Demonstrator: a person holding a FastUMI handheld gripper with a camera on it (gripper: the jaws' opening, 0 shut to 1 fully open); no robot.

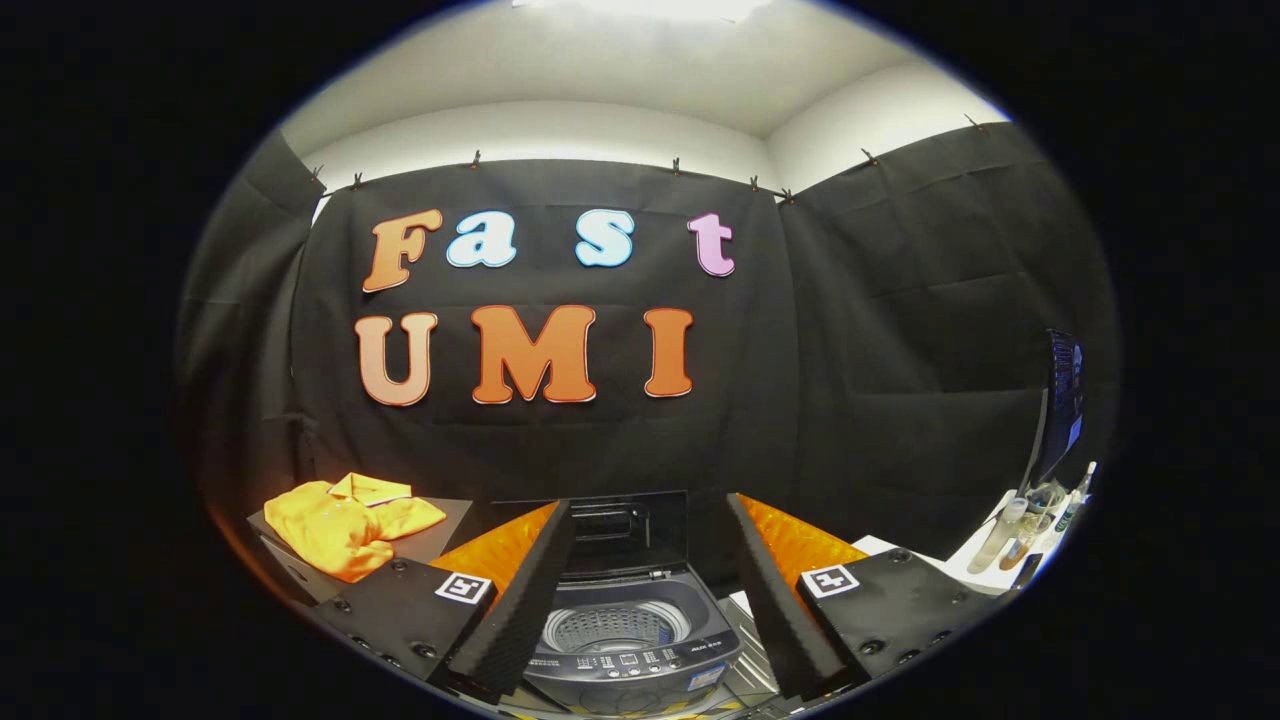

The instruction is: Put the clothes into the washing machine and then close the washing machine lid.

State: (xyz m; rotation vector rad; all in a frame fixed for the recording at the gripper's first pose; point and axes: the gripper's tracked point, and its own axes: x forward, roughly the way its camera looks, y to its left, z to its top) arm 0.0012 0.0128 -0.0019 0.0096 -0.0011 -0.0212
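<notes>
A small top-loading washing machine [632,640] sits just ahead of my gripper [647,590], seen between the two fingers. Its lid [625,532] stands raised at the back, and the perforated drum [615,628] looks bare inside. An orange garment [348,522] lies crumpled on a dark box [440,530] to the left of the machine, beyond the left finger [520,610]. My gripper is open with nothing between its fingers.
A white tabletop [975,570] to the right carries several bottles [1020,530] and a monitor [1060,405]. Black cloth walls close off the back and sides.
</notes>
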